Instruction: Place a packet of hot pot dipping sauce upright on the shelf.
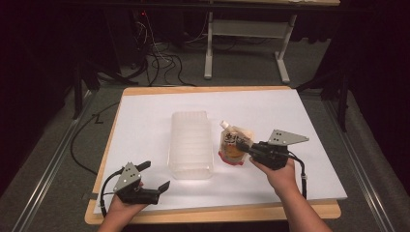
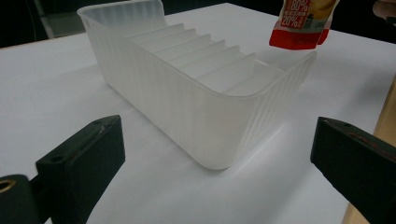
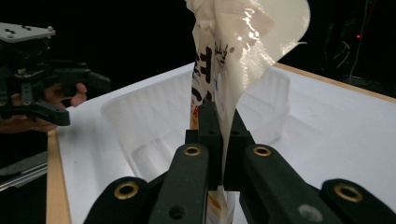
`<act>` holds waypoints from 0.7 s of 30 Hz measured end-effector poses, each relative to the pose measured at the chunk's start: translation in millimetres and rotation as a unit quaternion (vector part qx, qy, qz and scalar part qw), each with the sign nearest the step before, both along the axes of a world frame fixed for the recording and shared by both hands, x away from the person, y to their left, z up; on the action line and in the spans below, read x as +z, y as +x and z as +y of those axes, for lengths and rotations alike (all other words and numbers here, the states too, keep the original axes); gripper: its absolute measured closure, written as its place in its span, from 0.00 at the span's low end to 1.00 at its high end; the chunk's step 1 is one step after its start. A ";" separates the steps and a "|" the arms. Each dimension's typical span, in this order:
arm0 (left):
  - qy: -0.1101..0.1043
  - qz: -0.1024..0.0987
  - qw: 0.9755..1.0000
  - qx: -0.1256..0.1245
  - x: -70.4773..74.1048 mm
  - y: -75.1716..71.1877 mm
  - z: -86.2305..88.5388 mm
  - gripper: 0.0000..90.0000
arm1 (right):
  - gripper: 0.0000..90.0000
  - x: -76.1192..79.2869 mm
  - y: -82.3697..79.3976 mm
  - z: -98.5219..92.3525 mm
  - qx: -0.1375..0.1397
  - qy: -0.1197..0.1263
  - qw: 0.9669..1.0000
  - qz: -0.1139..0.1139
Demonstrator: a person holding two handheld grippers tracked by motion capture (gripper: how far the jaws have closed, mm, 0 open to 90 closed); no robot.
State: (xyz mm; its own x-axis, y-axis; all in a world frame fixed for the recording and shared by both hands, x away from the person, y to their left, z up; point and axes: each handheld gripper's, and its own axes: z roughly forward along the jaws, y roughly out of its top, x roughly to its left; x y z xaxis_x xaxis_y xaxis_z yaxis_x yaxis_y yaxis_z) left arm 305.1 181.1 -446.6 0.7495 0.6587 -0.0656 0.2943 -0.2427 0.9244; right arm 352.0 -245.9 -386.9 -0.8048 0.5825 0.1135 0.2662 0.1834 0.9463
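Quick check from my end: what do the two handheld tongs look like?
Both tongs, left and right, are matte black with two blocky jaws. Each carries a grey three-cornered plate with small holes on top and trails a black cable. Brass-coloured pivot rings show on the linkages. Forearms are unsleeved.

There is 1 table [image 1: 145,121], covered by a white sheet. On it stands 1 translucent plastic bin [image 1: 190,144], near the middle. From the left gripper view the bin [image 2: 187,88] is split by several thin dividers; about 6 can be counted, though the far ones blur together. There is 1 spouted pouch [image 1: 234,145], just right of the bin. There are 2 grippers: 1 left gripper [image 1: 153,178] at the near left edge and 1 right gripper [image 1: 245,147] at the right, each with 2 jaws. 2 hands hold them: 1 left hand [image 1: 123,205] and 1 right hand [image 1: 278,174].
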 end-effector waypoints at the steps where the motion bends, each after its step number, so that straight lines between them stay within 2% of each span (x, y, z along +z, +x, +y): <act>1: 0.000 0.000 1.000 0.000 0.0 0.1 0.1 0.04 | 1.00 0.4 -0.5 2.9 0.004 -0.001 1.000 0.000; 9: -0.001 0.000 1.000 0.000 0.0 0.2 0.7 0.04 | 1.00 -0.6 -2.9 23.4 0.038 -0.004 0.999 0.005; 21: -0.003 0.000 1.000 0.000 0.5 0.0 1.6 0.04 | 1.00 4.3 -2.6 42.0 0.076 -0.014 0.997 0.006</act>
